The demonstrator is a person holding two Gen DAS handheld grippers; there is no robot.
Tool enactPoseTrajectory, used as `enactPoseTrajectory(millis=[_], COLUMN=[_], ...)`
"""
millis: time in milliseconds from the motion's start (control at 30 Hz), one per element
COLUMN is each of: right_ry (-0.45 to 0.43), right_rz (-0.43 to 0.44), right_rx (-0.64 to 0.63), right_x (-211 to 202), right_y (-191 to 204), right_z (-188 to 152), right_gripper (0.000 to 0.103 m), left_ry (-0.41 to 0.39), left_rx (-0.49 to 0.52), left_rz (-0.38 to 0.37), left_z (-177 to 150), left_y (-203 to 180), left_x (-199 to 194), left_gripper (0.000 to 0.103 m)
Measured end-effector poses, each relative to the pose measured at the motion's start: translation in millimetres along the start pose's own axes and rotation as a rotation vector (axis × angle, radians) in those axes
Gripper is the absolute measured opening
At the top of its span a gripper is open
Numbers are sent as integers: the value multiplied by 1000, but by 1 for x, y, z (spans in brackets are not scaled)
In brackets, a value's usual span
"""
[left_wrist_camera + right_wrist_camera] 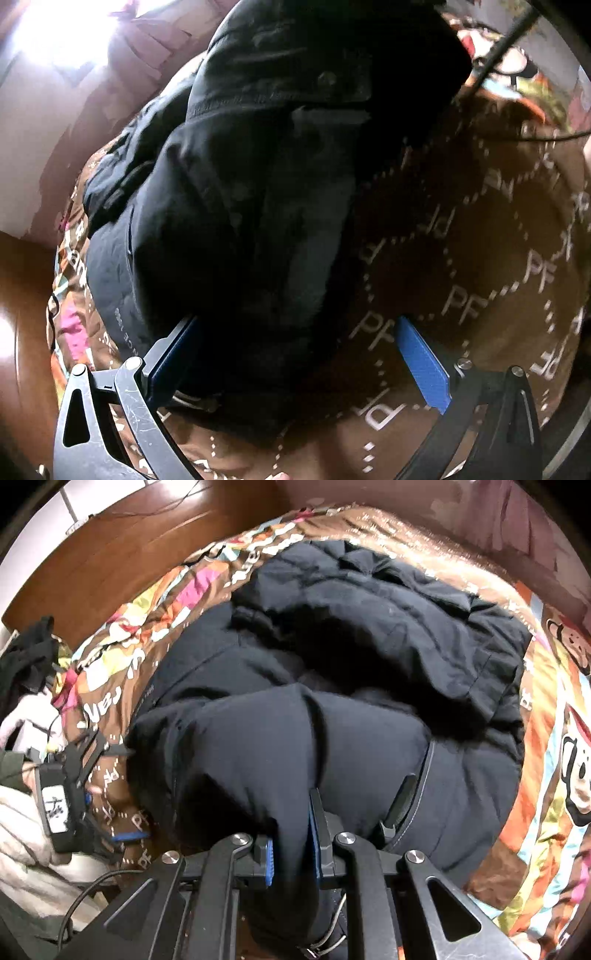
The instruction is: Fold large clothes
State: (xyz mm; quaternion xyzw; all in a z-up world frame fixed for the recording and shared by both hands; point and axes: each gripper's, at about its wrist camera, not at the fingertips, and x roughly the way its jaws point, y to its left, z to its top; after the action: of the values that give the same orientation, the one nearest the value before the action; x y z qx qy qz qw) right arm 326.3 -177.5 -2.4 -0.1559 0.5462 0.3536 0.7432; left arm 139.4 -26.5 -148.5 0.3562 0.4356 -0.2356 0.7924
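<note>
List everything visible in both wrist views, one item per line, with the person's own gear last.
puffer jacket: one, black, lying bunched on the bedspread, one fold lifted.
bedspread: one, brown with white letters and bright cartoon patches, under the jacket.
wooden floor: brown, beyond the far edge of the bedspread.
clothes pile: black and pale pieces, count unclear, at the left edge of the right wrist view.
cable: one, black, crossing the top right of the left wrist view.
left gripper: one, black with blue pads, open, jacket edge between the pads.
right gripper: one, black with blue pads, shut on a fold of the jacket.
</note>
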Motion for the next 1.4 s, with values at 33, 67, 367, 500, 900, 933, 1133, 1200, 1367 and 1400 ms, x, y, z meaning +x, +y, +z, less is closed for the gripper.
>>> enactPoseTrajectory(millis=[33,67,367,500,900,933,1133,1200,1367,1400], right_ry=[9,20,99,118,179,195,255,238,185,178], right_rz=[5,17,97,119,109,132,273,289,258,257], right_rx=[2,12,53,81,424,448,528,528,514,524], right_x=[3,6,17,18,14,19,52,53,38,36], right_y=[-1,-4,-16,-26,-101,-105,-109,-108,-108,-109], right_z=[-3,-8,-52,-81,-145,-153,-187,-188,-184,-186], right_gripper=[14,14,38,65,70,70,70,65,33,27], left_ry=[9,18,-49,-21,109,115,155,181,205,212], left_rx=[3,4,-291,-502,-837,-830,-812,-808,-811,-827], left_rz=[-5,-12,-205,-220,-360,-374,-440,-444,-400,-392], left_z=[-2,-4,-23,-39,-85,-86,-87,-85,-87,-89], left_y=[1,2,67,107,154,152,142,141,144,148], left_x=[2,3,-22,-15,22,24,36,39,38,37], left_gripper=[101,101,101,101,100,100,83,75,48,39])
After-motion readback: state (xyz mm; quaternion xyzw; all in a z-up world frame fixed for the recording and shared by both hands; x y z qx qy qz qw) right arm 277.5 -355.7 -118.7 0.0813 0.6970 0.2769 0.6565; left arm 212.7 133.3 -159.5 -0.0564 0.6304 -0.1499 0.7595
